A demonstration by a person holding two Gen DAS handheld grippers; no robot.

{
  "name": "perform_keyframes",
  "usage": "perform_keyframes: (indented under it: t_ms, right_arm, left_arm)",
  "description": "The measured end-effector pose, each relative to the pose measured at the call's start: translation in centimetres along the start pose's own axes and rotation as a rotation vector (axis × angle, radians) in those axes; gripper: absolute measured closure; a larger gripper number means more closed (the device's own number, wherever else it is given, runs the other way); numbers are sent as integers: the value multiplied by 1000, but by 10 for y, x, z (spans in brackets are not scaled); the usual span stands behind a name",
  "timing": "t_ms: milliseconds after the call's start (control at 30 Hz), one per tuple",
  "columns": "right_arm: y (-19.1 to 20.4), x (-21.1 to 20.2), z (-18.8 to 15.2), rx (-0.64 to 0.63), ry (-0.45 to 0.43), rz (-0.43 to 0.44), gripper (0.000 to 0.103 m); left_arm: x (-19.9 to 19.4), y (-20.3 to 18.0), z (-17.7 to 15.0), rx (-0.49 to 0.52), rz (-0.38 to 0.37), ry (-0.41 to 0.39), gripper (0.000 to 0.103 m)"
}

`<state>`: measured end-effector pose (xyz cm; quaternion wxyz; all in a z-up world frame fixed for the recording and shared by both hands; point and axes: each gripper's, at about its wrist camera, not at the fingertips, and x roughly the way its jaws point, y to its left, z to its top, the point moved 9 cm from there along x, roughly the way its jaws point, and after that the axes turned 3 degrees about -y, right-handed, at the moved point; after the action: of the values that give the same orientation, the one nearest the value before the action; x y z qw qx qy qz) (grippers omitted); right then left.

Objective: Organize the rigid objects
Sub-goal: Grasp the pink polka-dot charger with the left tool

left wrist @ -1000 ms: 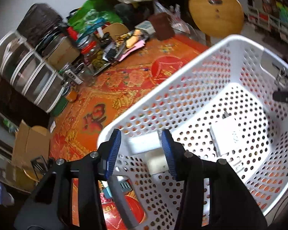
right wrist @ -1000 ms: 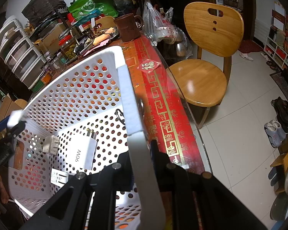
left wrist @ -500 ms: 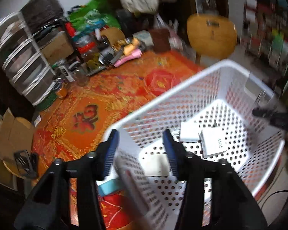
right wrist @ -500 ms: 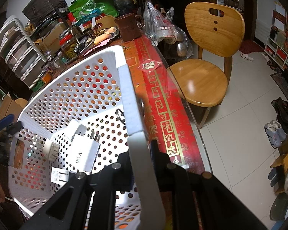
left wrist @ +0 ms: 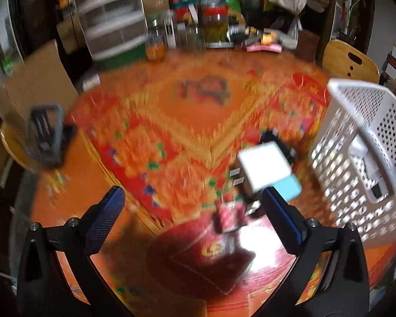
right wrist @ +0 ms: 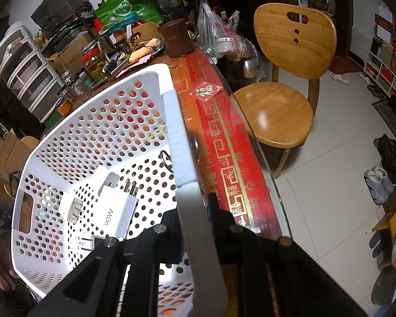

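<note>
My right gripper (right wrist: 195, 211) is shut on the rim of the white perforated basket (right wrist: 175, 132). Inside the basket lie a white 90W charger (right wrist: 118, 208), a smaller white plug adapter (right wrist: 71, 206) and another white charger (right wrist: 84, 243). My left gripper (left wrist: 192, 206) is open and empty above the red-orange tablecloth (left wrist: 171, 111). Ahead of it, blurred, lie a white block with a light blue part (left wrist: 266, 169) and a small red object (left wrist: 229, 219). The basket (left wrist: 361, 142) stands to the right of them in the left wrist view.
Clutter lines the table's far side: jars (right wrist: 95, 63), drawer boxes (right wrist: 26, 71), a brown mug (right wrist: 178, 38), a green bag (right wrist: 129, 8). A wooden chair (right wrist: 285, 79) stands right of the table. A dark stand (left wrist: 45, 134) sits at the left.
My left gripper has opened wide and swung left out of the basket to over the tablecloth. The chargers inside the basket have shifted. The right gripper keeps its hold on the rim.
</note>
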<state>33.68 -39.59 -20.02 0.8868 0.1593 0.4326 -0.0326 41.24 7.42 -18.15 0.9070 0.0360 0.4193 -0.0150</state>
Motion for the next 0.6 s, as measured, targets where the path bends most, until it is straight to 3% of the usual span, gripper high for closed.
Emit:
perform_keyframes:
  t_ms: [100, 300, 500, 567, 600]
  right_arm:
    - [-1, 0, 0, 0, 2, 1, 89]
    - [-2, 0, 0, -1, 3, -3, 89]
    - [-2, -1, 1, -4, 4, -7, 89]
    - [-2, -1, 1, -3, 4, -7, 89]
    - [-3, 0, 1, -2, 4, -7, 89]
  left_arm:
    - [21, -5, -19, 24, -8, 39, 1]
    - [47, -20, -38, 34, -13, 71, 18]
    - [56, -32, -39, 47, -16, 53, 49]
    - [54, -36, -39, 52, -30, 40, 77]
    - [53, -36, -39, 54, -19, 34, 77]
